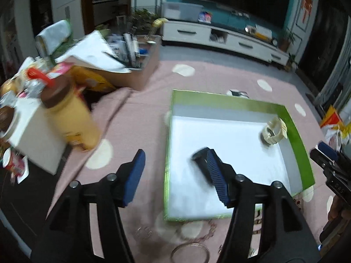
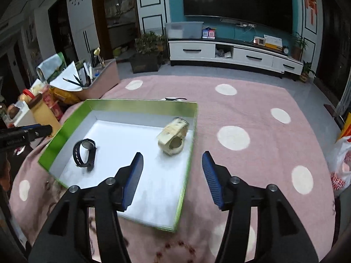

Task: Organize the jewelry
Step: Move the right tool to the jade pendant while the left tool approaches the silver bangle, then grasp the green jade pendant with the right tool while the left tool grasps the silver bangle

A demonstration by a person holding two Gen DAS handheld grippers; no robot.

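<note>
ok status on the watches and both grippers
Left gripper open, right gripper open, both empty. Black watch and cream watch in green tray. Bead bracelet outside.

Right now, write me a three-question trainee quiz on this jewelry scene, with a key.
1. True or false: the black watch and the cream watch both lie inside the green-rimmed box.
2. Multiple choice: the right gripper is (A) shut on the cream watch, (B) open with nothing between its fingers, (C) shut on a bracelet.
3. Fill in: the beaded bracelet lies on the pink ____ cloth, outside the box.

Key: 1 true; 2 B; 3 dotted.
</note>
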